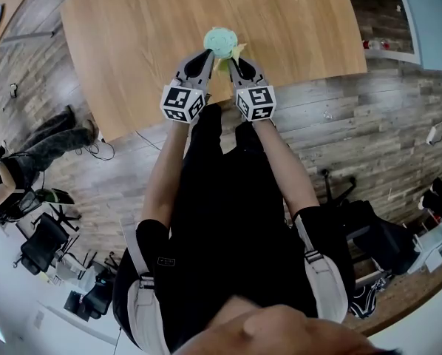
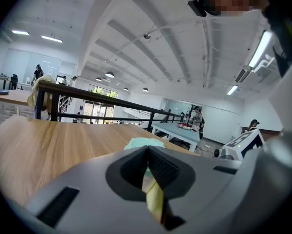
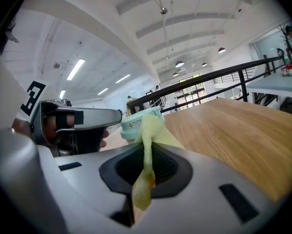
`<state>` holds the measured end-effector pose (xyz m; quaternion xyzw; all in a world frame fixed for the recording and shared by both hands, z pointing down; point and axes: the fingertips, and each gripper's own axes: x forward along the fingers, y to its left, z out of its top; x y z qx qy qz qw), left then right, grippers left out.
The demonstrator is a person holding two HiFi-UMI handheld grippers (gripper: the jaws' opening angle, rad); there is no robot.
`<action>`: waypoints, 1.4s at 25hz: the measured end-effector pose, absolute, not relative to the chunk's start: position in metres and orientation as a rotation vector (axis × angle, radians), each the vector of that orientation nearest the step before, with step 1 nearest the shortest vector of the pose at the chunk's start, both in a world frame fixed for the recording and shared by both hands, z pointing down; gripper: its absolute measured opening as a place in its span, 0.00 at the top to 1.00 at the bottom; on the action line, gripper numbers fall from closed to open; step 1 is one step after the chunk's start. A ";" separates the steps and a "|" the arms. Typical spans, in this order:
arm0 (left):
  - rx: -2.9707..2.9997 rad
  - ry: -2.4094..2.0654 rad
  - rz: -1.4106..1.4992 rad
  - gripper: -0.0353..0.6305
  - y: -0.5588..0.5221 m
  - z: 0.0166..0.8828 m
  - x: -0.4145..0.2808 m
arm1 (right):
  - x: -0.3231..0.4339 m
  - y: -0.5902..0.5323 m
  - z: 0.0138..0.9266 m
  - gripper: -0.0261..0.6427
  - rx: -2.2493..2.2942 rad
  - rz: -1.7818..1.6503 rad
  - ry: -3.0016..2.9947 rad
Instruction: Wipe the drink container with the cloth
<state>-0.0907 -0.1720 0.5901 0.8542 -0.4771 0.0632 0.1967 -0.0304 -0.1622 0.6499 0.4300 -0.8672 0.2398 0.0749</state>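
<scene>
A mint-green drink container [image 1: 221,41] stands near the front edge of the wooden table [image 1: 132,28]. A yellow cloth [image 1: 238,51] lies against its near side and stretches between both grippers. My left gripper [image 1: 205,56] is at the container's left, shut on a strip of the cloth [image 2: 154,196]; the container's mint top [image 2: 143,143] shows just beyond the jaws. My right gripper [image 1: 234,61] is at the container's right, shut on the cloth [image 3: 148,130], which drapes up against the labelled container [image 3: 133,125]. The container's lower body is hidden.
The table's front edge [image 1: 295,80] runs just under the grippers, with wood-plank floor below it. Office chairs [image 1: 43,242] and a seated person [image 1: 29,161] are at the left. A dark railing [image 2: 87,95] and a pale blue table [image 2: 177,133] lie beyond.
</scene>
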 end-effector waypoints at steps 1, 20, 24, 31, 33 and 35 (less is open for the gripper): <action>2.393 -1.333 0.180 0.91 -0.172 0.590 -0.090 | -0.030 -0.163 0.652 0.89 1.289 0.722 -2.597; 2.398 -1.296 0.184 0.91 -0.167 0.591 -0.090 | -0.023 -0.167 0.746 0.90 1.213 0.969 -2.312; 2.397 -1.303 0.186 0.91 -0.167 0.591 -0.090 | -0.023 -0.169 0.760 0.90 1.180 0.981 -2.252; 2.385 -1.308 0.176 0.91 -0.170 0.594 -0.094 | -0.023 -0.177 0.740 0.90 1.096 0.957 -2.299; 2.385 -1.310 0.173 0.91 -0.171 0.595 -0.095 | -0.024 -0.179 0.720 0.90 1.076 0.948 -2.350; 2.388 -1.307 0.176 0.91 -0.171 0.595 -0.095 | -0.024 -0.178 0.701 0.90 1.037 0.941 -2.402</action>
